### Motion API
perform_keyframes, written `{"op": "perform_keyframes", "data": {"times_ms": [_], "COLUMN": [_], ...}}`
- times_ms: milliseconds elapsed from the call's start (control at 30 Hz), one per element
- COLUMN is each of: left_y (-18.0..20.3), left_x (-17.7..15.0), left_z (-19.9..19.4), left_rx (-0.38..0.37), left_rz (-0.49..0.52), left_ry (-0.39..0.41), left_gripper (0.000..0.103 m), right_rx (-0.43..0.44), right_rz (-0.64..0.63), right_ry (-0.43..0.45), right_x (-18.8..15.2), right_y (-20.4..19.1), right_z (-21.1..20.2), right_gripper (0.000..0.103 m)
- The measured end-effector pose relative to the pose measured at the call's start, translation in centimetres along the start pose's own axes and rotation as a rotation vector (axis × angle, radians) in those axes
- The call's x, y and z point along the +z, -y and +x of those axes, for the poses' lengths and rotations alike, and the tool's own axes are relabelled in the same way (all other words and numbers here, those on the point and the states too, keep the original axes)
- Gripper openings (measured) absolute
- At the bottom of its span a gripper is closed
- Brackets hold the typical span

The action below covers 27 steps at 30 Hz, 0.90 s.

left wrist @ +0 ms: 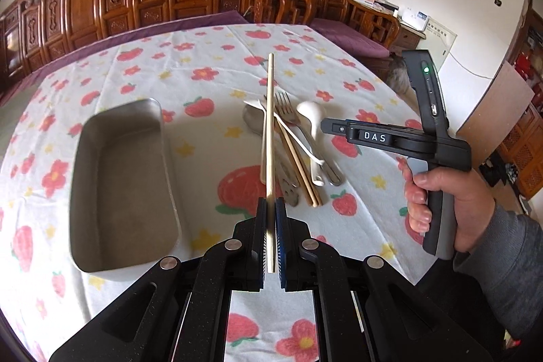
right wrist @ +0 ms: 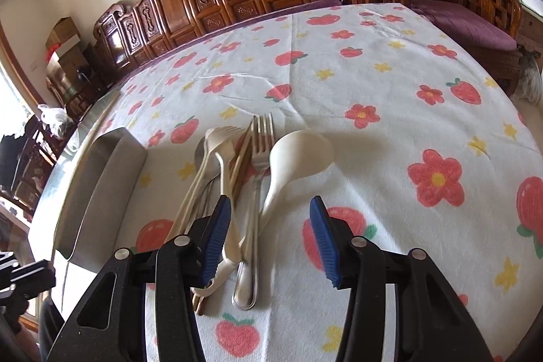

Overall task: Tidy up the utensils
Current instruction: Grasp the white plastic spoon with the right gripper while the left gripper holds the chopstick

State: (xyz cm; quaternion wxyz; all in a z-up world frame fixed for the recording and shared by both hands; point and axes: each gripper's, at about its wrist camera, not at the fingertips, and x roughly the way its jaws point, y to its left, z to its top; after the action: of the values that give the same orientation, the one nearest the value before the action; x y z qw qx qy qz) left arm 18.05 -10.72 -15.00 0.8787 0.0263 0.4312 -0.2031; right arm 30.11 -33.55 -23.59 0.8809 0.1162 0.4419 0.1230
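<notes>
One chopstick (left wrist: pixel 270 138) was clamped between the nearly closed jaws of the left gripper (left wrist: pixel 270 212), pinched near its end so it pointed forward, clear of the pile and beside the empty metal tray (left wrist: pixel 125 178), presumably its destination. Right gripper (right wrist: pixel 270 238) stood half open over the steel fork (right wrist: pixel 253 212) and white spoon (right wrist: pixel 292 158), pads touching neither, likely lining up a pick from the remaining utensils on the tablecloth (right wrist: pixel 390 131).
</notes>
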Motion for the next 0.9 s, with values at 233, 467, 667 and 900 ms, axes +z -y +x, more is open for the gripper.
{"op": "perform_keyframes", "data": {"times_ms": [233,467,667,900], "left_y": [-1.3,-2.7,-3.6,-4.3], "left_x": [0.7,1.2,1.3,1.7], "left_z": [-1.4,-2.0,-2.6,-2.8], "left_rx": [-0.021,-0.034,-0.038,-0.034], "left_rz": [-0.003,-0.015,-0.022,-0.024], "left_ry": [0.021,0.014,0.019,0.012], "left_gripper": [0.004,0.004,0.004,0.004], "right_rx": [-0.012,-0.095,-0.091,-0.08], "right_rz": [0.011,-0.031,0.021,-0.014], "right_ry": [-0.053,-0.098,-0.107,-0.129], "right_x": [1.0,2.0,2.3,2.6], "right_y": [-0.2,-1.2,0.2,-0.2], "right_z": [1.8,4.1,4.5,4.8], "right_gripper": [0.045,0.04,0.034,0.01]}}
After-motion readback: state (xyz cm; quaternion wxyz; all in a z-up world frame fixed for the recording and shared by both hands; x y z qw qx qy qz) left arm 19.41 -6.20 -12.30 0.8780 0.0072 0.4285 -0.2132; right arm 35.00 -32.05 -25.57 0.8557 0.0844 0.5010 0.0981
